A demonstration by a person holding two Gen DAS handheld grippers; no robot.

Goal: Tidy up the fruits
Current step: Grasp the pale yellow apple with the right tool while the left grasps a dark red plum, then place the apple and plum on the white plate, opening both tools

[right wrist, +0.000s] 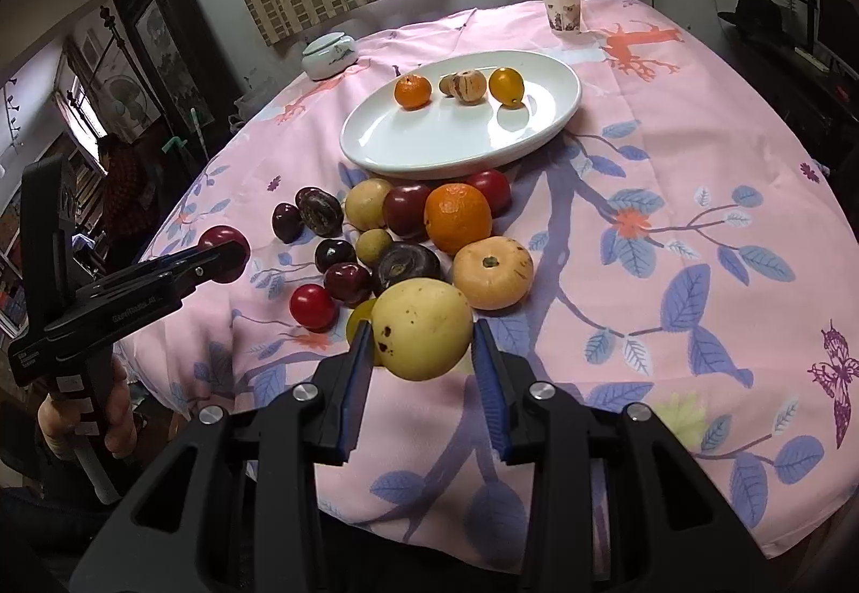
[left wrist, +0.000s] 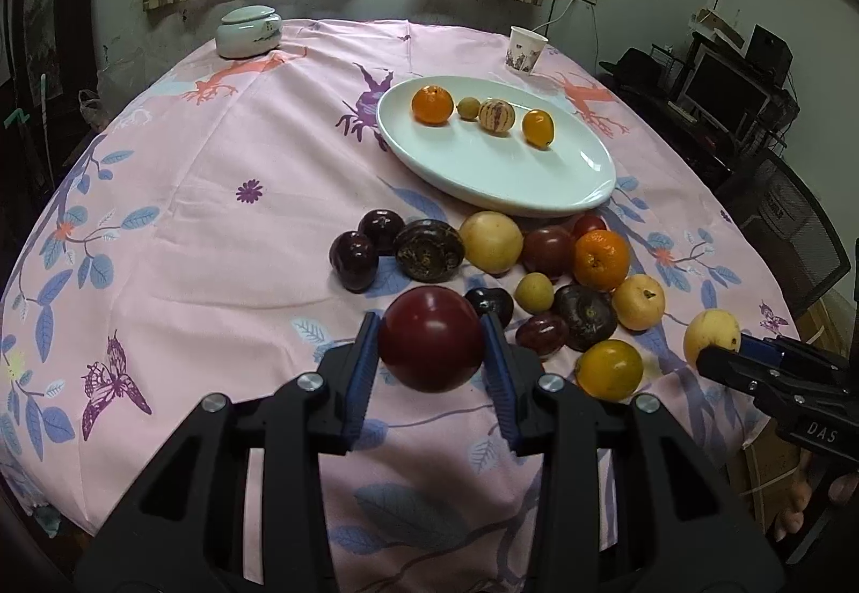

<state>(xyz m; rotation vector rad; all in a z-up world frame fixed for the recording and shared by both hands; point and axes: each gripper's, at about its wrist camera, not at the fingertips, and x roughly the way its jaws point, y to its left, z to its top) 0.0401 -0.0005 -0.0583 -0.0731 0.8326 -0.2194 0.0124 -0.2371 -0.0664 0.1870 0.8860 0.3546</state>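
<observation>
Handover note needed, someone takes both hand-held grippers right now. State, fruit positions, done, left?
Left hand-held gripper: shut on a dark red plum, lifted off the cloth.
Right hand-held gripper: shut on a pale yellow fruit, also lifted.
Done: four fruits on the white oval plate: mandarin, small tan fruit, striped fruit, yellow-orange fruit.
Left: place both held fruits, then clear the pile in front of the plate.

Pink tablecloth (left wrist: 225, 239) – blue leaves, purple butterflies; white plate (left wrist: 483, 174); dark red fruit (left wrist: 429, 346); pale yellow fruit (right wrist: 421, 330).
</observation>
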